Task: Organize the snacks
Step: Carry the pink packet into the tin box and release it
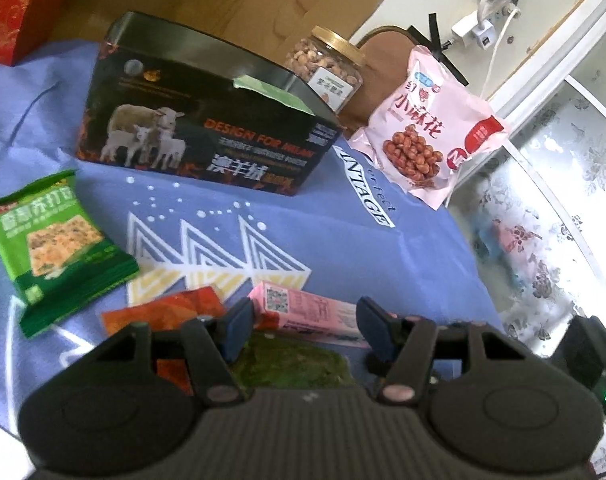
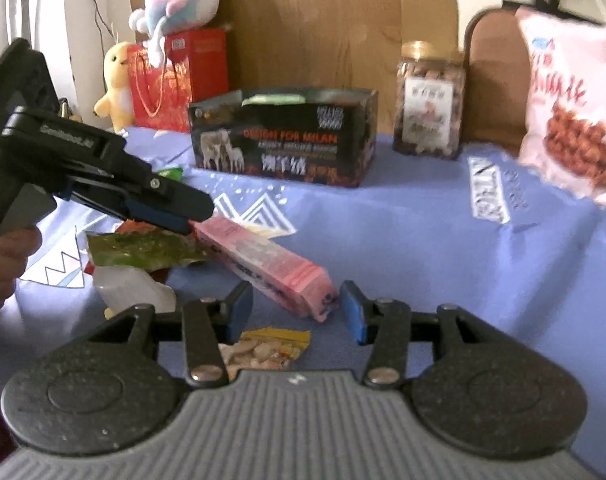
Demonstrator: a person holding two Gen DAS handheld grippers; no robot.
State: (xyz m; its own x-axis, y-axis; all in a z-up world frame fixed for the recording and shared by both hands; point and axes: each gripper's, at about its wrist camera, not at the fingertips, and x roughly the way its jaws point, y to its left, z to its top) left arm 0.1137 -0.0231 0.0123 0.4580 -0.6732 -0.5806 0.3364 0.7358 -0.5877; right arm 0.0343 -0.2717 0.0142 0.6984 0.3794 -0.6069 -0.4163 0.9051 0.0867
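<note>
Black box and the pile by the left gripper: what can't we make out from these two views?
- Black box contents: both views; its walls hide all but a green edge.
- Green packet: left wrist view; the left gripper body covers its near part.
- Yellow packet: right wrist view; the right gripper body hides its lower half.
- Jar label: blurred, unreadable.
- Pink bag: cut off by the right edge.
</note>
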